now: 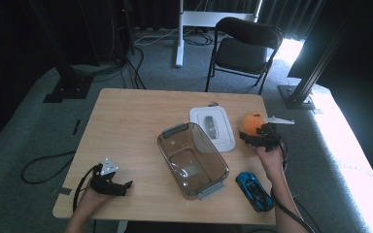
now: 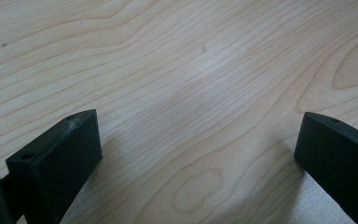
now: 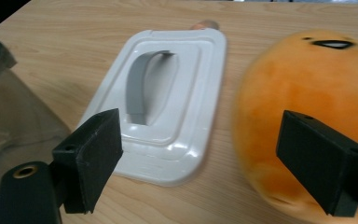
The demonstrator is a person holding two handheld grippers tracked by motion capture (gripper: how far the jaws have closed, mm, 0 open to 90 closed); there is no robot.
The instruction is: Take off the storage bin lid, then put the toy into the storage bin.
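Note:
An orange plush toy (image 1: 250, 122) with a small drawn face sits at the table's right side; in the right gripper view it (image 3: 303, 112) looms close. My right gripper (image 1: 261, 135) is open just in front of it, its right jaw overlapping the toy's front, and its jaw gap (image 3: 200, 158) faces the toy's left flank and the white lid (image 3: 163, 102). That white lid (image 1: 213, 127) with a grey handle lies flat beside a clear brown container (image 1: 192, 159). A blue toy car (image 1: 254, 191) rests near the front right edge. My left gripper (image 1: 125, 186) is open over bare wood (image 2: 191, 93) at the front left.
The wooden table (image 1: 131, 121) has free room across its left and back. A black folding chair (image 1: 245, 48) and a white desk leg (image 1: 179, 34) stand beyond the far edge. Cables lie on the grey carpet at the left.

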